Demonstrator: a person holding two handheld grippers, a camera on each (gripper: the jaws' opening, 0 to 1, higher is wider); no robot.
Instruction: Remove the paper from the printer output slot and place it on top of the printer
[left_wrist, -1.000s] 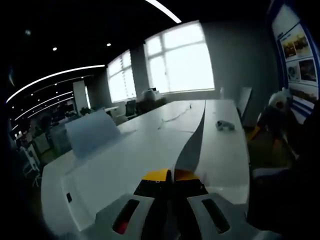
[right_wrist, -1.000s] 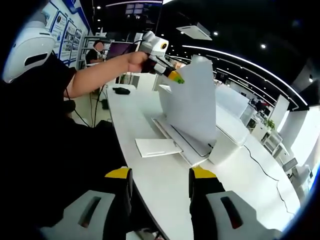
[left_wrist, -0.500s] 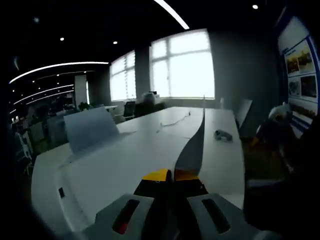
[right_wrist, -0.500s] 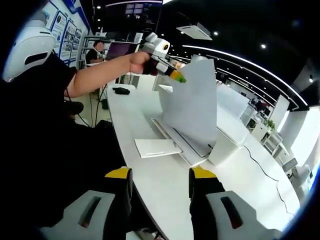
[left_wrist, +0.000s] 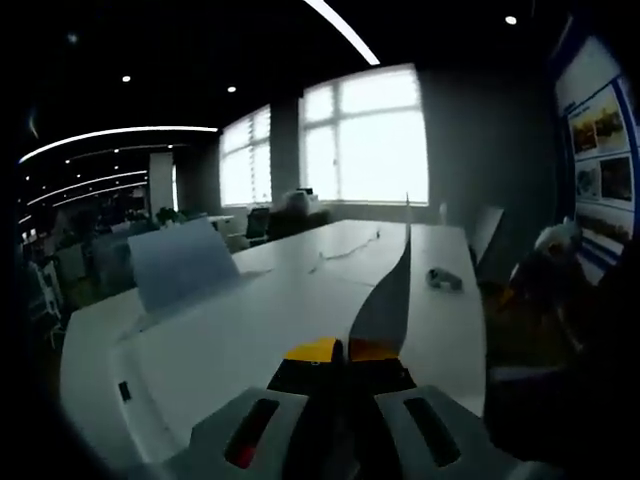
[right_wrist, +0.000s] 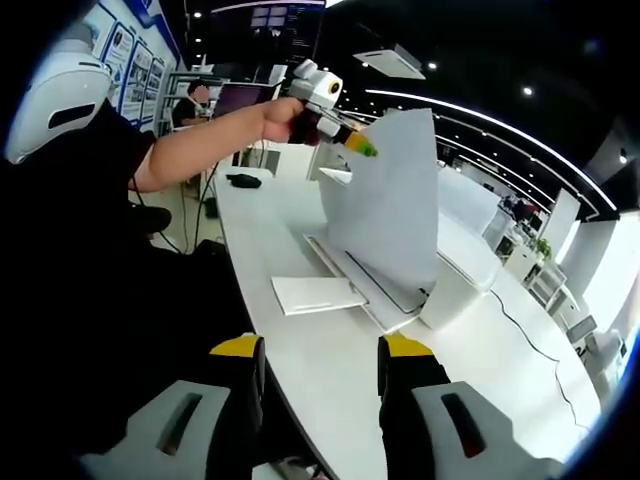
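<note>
You've lifted the paper (right_wrist: 388, 215) a bit higher off the printer (right_wrist: 455, 275); your left gripper (right_wrist: 355, 146) pinches its top corner tight, while your right gripper (right_wrist: 322, 362) hangs open, empty.

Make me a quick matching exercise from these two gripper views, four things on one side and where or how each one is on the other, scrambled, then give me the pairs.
Things:
1. left gripper
2. right gripper
3. sheet of paper
4. printer

States:
A. stands on the white table
B. open, holding nothing
C. held up by one corner, above the printer
D. shut on the paper's corner

Pairs: 1-D, 2-B, 3-C, 4-A
</note>
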